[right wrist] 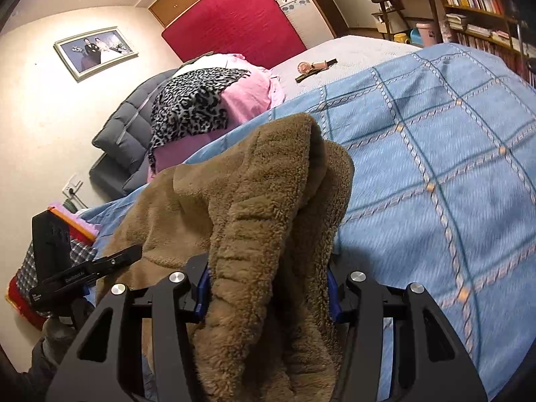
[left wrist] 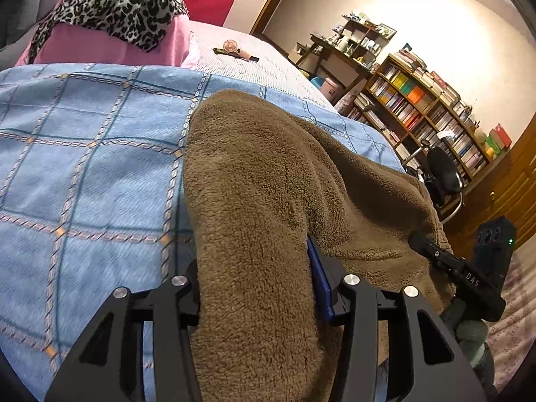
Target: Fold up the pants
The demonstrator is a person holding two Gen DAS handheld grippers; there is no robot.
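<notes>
While both of my jaws are clenched on the pants (left wrist: 254,181), the brown fleece bunches up between each pair of fingers and spills forward over the blue checked bedspread (left wrist: 83,167); my left gripper (left wrist: 258,288) has a thick fold wedged between its jaws, and my right gripper (right wrist: 268,288) pinches another bundle, seemingly a hem or waistband end with ribbed stitching.

Ahead of my left jaws the cloth runs away in one long soft ridge; off to their right I see my other gripper biting the same garment, close by.

I judge this fabric plush, thick and limp (light enough, but bulky); it will sag wherever I leave it unsupported, and it should not slip much, since the pile grips the pads; nothing here is fragile.

The best hold, I think, is at edges and corners, with one layer pair per jaw; a fat wad like this one may fold crookedly.
</notes>
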